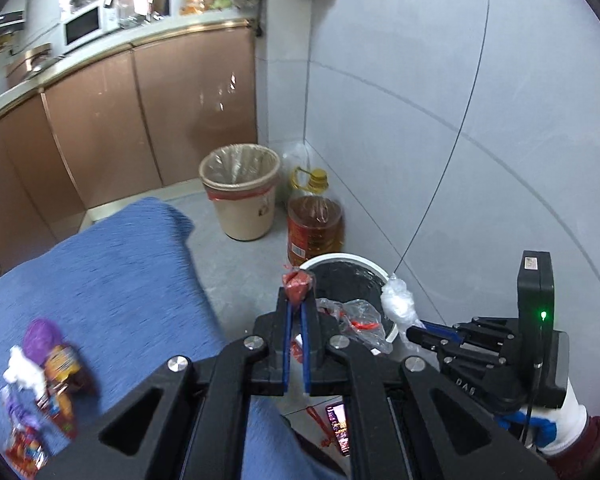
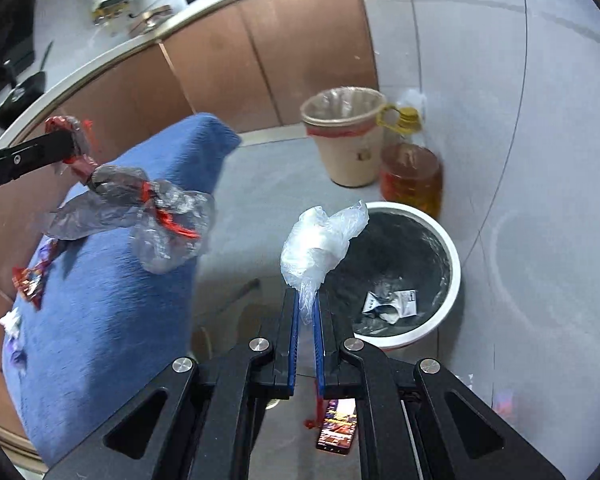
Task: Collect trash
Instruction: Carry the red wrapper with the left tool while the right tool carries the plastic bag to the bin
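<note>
**Left wrist and right wrist views: both grippers carrying trash by the white bin**

Left wrist view: left gripper (image 1: 298, 304) pinched tight on a red wrapper (image 1: 297, 283), clear crumpled plastic (image 1: 358, 318) trailing off it. Wrapper sat at the near rim of the white bin (image 1: 388, 276), black liner inside. Right gripper (image 1: 414, 330) came in from the right, held by a white-gloved hand (image 1: 564, 420), its tips closed on a wad of clear film (image 1: 398, 300) over the bin's rim. Blue cloth (image 1: 100, 280) at left carried more wrappers (image 1: 48, 384), blurred. Beige bin (image 1: 242, 196) and oil jug (image 1: 314, 224) stood against the wall.

Right wrist view: right gripper (image 2: 306, 300) nearly closed, clamping the film (image 2: 320, 240) just over the white bin's (image 2: 452, 272) near-left edge. One crumpled scrap (image 2: 390, 302) lay in the liner. Left gripper (image 2: 70, 144) at far left gripped the red wrapper (image 2: 66, 124), plastic (image 2: 156, 216) dangling above the cloth (image 2: 108, 320). Phone (image 2: 338, 426) lay on the floor, screen lit.
</note>
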`<action>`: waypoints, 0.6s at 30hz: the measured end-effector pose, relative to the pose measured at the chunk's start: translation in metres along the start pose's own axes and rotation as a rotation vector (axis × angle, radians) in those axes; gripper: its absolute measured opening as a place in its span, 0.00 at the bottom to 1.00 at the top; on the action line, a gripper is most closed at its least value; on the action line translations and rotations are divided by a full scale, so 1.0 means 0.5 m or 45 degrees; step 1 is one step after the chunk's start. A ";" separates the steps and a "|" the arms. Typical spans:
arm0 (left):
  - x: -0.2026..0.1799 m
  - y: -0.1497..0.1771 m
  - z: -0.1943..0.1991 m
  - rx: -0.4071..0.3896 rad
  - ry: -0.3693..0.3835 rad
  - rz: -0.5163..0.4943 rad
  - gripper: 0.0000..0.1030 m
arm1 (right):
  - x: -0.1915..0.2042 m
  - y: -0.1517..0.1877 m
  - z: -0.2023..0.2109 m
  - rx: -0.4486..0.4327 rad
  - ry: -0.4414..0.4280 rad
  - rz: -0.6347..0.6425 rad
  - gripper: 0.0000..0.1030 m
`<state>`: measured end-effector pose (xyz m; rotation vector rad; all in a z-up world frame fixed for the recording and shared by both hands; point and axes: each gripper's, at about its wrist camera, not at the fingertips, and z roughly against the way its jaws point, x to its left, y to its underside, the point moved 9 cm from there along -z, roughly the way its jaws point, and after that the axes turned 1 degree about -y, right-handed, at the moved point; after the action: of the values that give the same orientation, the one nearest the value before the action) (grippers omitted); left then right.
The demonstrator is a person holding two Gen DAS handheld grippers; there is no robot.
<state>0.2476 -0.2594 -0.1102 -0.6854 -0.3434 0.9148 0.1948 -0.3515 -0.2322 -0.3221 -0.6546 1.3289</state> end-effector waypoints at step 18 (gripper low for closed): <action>-0.058 -0.019 -0.373 0.226 -0.030 -0.006 0.07 | -0.149 -0.014 -0.228 0.160 0.130 -0.081 0.11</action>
<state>0.3386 -0.3605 -0.2414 -0.5110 -0.2810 0.9375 0.2624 -0.4084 -0.3361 -0.2632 -0.4900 1.2778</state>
